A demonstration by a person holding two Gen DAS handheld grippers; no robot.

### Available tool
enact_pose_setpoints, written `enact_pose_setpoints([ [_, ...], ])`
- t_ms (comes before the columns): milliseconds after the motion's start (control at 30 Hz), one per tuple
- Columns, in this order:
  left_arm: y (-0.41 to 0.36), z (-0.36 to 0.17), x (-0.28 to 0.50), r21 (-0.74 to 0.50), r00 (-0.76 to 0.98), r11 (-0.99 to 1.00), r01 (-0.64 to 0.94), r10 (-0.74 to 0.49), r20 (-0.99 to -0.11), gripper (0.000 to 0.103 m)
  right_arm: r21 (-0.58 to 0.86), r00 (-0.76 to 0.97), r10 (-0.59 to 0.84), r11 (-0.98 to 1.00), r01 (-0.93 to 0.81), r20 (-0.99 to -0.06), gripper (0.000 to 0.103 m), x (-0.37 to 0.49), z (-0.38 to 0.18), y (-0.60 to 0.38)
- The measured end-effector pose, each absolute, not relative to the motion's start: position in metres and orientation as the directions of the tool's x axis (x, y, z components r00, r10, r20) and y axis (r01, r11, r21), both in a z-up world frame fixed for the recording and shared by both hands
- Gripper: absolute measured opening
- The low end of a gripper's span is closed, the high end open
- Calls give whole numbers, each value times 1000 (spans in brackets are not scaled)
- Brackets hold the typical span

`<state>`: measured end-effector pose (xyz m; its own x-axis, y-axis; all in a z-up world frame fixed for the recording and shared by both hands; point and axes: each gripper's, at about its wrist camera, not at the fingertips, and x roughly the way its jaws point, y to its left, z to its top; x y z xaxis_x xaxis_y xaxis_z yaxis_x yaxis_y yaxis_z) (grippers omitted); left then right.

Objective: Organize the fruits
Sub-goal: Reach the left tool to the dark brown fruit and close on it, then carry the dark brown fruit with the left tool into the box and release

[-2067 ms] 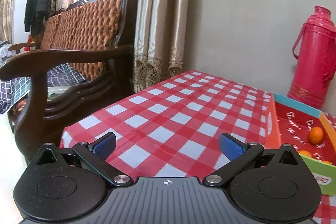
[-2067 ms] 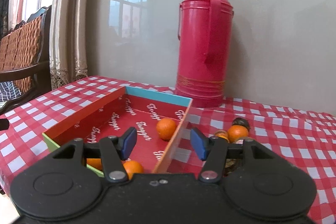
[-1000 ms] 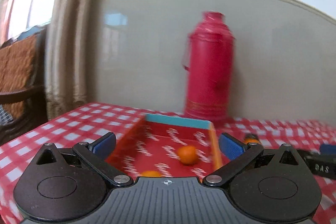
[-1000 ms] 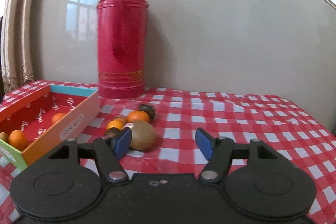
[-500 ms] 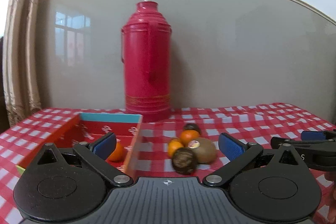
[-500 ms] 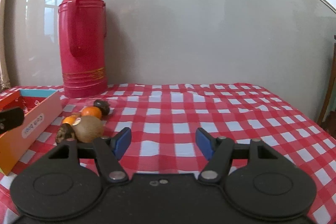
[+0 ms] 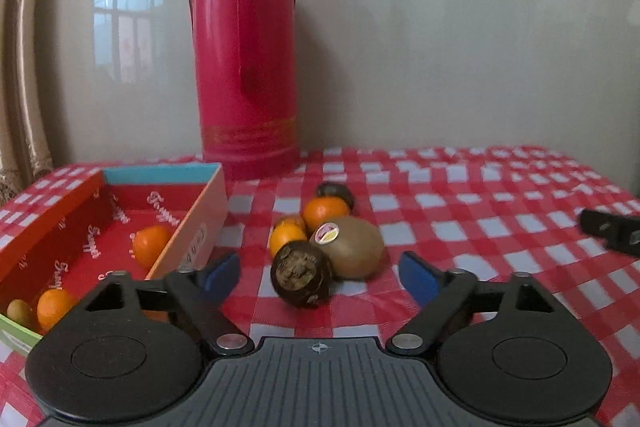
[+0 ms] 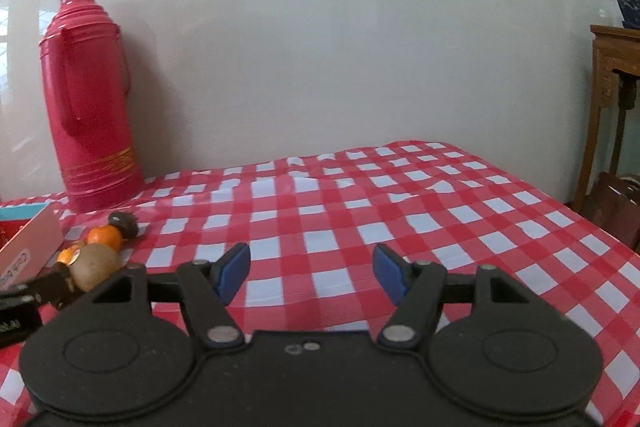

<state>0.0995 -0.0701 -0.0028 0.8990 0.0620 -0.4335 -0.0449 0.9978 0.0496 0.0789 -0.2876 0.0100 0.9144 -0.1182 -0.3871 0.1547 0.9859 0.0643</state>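
The left gripper (image 7: 318, 273), jaws just narrowing but empty, frames the dark fruit (image 7: 302, 279) at frame centre beside the box (image 7: 200, 223), so closing on it seems next; the right gripper (image 8: 310, 273) hangs half-open, empty.

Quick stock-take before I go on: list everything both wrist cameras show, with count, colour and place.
thermos: 1, red, upright by the wall
box: 1, orange walls, red inside, left on the table
oranges in the box: 2, orange
small greenish fruit: 1, box's near corner
loose oranges: 3, orange, right of the box
kiwi: 1, brown, stickered, among them
dark fruits: 2, nearest and farthest of the cluster
tablecloth: 1, red-white check
wooden stand: 1, brown, far right
left gripper: open, fingers have just been closing, nothing held
right gripper: open, empty
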Motion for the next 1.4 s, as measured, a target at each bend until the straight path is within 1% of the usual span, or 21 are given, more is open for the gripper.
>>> enact_pose_setpoints([
  [133,-67,-9,114,37,873,997,-75,83,-480,82,71,909,-126,983,167,-397,61,84,8,-294],
  [200,-66,-12,121,26,862,996,-85,87,-499,79,72,905,-129,983,172,-405,61,87,6,-295],
  [267,-65,-13,126,13,855,996,-91,84,-512,74,76,901,-126,982,172,-416,61,91,4,-296],
  [333,-64,-14,130,2,850,995,-97,84,-520,73,70,897,-129,982,175,-424,61,96,3,-295],
  [600,-62,-19,142,-17,835,995,-98,72,-545,72,83,889,-131,979,186,-439,61,114,1,-292],
  [633,-62,-19,143,-19,833,995,-96,70,-548,71,81,888,-131,980,184,-440,62,115,1,-291],
  [667,-61,-18,142,-27,832,995,-95,65,-550,67,79,887,-131,980,184,-442,62,116,0,-291],
  [700,-60,-17,140,-33,831,995,-94,60,-553,66,78,887,-131,980,184,-443,63,117,0,-290],
  [767,-58,-19,138,-35,826,995,-95,59,-560,65,81,889,-131,979,185,-440,64,117,1,-290],
  [933,-55,-21,146,-31,821,996,-88,55,-569,62,90,894,-132,978,188,-428,69,116,4,-290],
  [1067,-56,-25,153,-36,812,997,-69,35,-583,61,85,894,-130,979,183,-429,70,117,3,-289],
  [1200,-59,-25,157,-34,811,998,-48,20,-585,53,80,891,-134,979,186,-433,70,119,2,-289],
  [1233,-59,-25,158,-31,811,998,-49,22,-585,43,78,890,-136,979,188,-434,70,120,1,-289],
  [1400,-57,-25,158,-19,813,999,-47,27,-581,42,78,887,-145,977,198,-438,70,121,0,-291],
])
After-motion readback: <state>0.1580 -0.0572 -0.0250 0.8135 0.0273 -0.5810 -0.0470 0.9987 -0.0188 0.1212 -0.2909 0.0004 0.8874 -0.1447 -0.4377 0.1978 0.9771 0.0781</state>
